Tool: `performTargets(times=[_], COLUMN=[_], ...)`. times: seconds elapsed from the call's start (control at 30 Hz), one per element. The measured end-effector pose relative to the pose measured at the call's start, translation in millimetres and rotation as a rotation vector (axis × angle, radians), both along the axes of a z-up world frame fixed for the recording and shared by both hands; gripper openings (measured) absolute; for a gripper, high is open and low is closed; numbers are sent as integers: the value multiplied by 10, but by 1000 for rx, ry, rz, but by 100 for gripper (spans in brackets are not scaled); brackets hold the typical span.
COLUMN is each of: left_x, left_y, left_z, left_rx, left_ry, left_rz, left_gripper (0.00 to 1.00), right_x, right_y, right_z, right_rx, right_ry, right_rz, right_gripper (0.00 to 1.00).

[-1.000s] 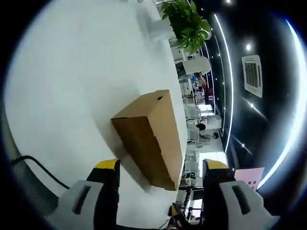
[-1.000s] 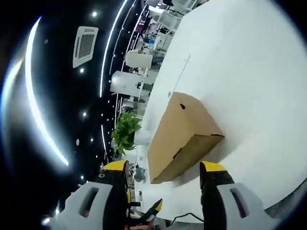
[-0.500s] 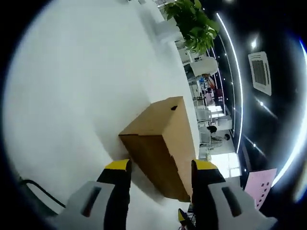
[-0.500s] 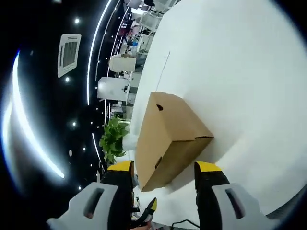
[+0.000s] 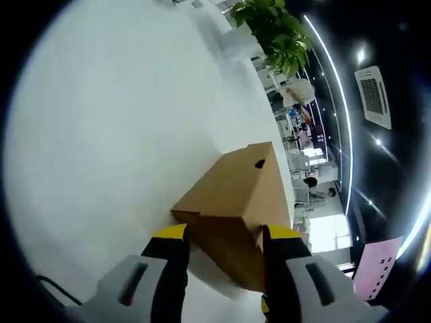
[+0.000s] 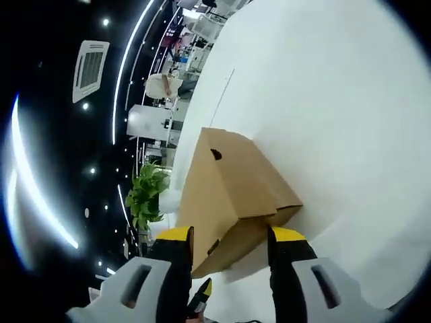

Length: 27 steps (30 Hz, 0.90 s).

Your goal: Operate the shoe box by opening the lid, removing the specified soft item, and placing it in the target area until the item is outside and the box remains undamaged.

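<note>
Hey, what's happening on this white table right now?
A person holds a tool in each hand at a closed brown cardboard shoe box on the white table. The left tool and right tool each have open jaws around a near end of the box. The lid is not yet lifted.

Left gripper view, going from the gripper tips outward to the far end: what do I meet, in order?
Left gripper → cardboard shoe box → bare white table → potted green plant at the far edge.

Matt brown cardboard shoe box (image 5: 232,195) on smooth white table (image 5: 114,134).
</note>
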<state>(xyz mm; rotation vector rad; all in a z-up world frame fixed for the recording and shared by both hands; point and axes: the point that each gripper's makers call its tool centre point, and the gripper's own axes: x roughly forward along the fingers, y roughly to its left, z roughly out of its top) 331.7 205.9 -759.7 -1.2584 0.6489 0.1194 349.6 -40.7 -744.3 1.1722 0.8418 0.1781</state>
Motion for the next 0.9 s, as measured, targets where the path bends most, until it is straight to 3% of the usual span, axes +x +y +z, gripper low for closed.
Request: performTargets(times=[0.17, 0.5, 0.73, 0.9], left_x=[47, 45, 38, 21], left_y=[-15, -12, -30, -46], left_z=[36, 52, 84, 149], left_rx=[-20, -15, -15, -13], left_ry=[-7, 2, 36, 46], left_rz=[7, -2, 2, 28], left_gripper=[37, 35, 34, 34], right_x=[-11, -8, -2, 2], right_y=[-46, -38, -43, -63], right_z=[-105, -86, -33, 39], right_rx=[-43, -28, -40, -4], right_ry=[37, 20, 33, 61], right_rz=[0, -27, -47, -95], right_gripper=[32, 31, 31, 29])
